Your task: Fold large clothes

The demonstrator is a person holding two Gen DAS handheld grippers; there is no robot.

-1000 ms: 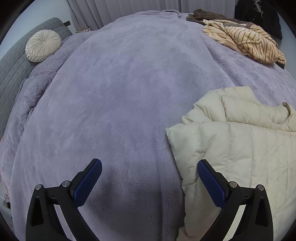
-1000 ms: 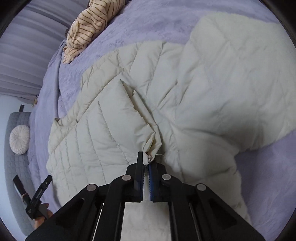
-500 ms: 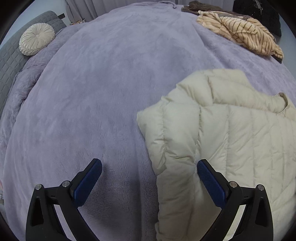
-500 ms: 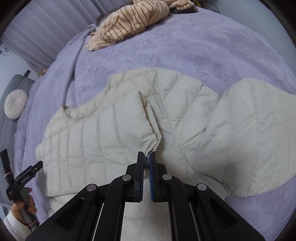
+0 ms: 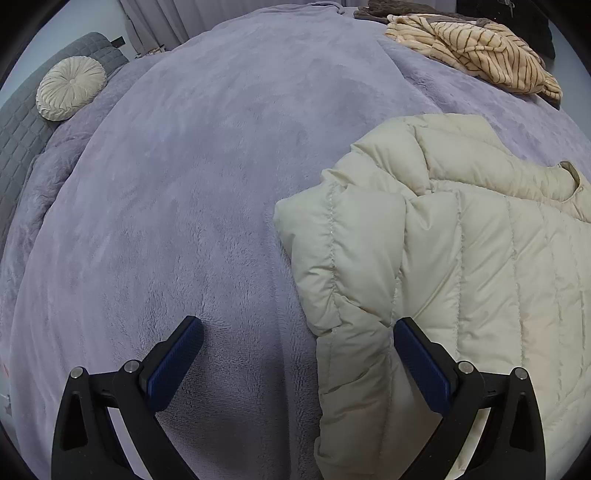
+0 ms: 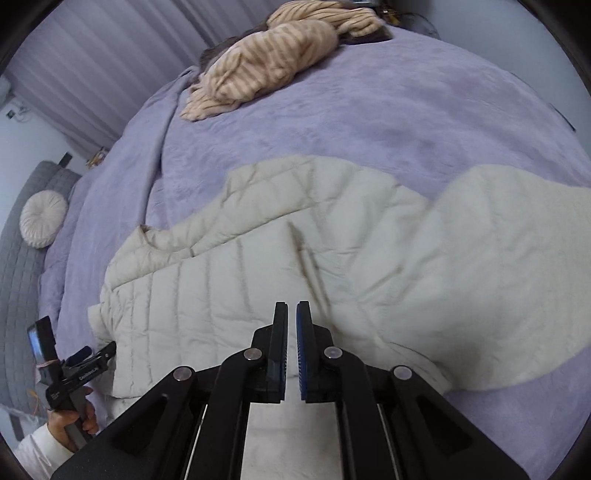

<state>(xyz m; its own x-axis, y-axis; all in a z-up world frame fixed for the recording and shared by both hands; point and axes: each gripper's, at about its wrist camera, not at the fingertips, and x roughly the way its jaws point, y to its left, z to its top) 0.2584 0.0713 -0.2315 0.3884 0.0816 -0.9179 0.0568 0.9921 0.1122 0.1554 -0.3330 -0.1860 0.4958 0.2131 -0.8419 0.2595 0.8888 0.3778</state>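
Note:
A cream quilted puffer jacket (image 5: 461,277) lies spread on a lilac fleece blanket (image 5: 203,184). My left gripper (image 5: 299,332) hovers open over the jacket's near left edge. Its right finger (image 5: 421,358) is above the jacket and its left finger (image 5: 177,354) above bare blanket. In the right wrist view the jacket (image 6: 332,258) lies with a front panel folded flat across it. My right gripper (image 6: 291,306) is above it, shut, with nothing visible between the pads. The left gripper (image 6: 92,354) shows at the jacket's left corner, held by a person's hand (image 6: 70,424).
A tan striped garment (image 5: 480,55) lies heaped at the far right of the bed, with dark clothes (image 5: 517,18) behind it. A round cream cushion (image 5: 70,92) leans on the grey quilted headboard (image 5: 22,129) at far left. Curtains (image 6: 92,74) hang behind.
The right gripper held a corner of the jacket's panel before; now the panel lies flat and the gripper has lifted clear and rolled. The left gripper came closer to the jacket's edge.

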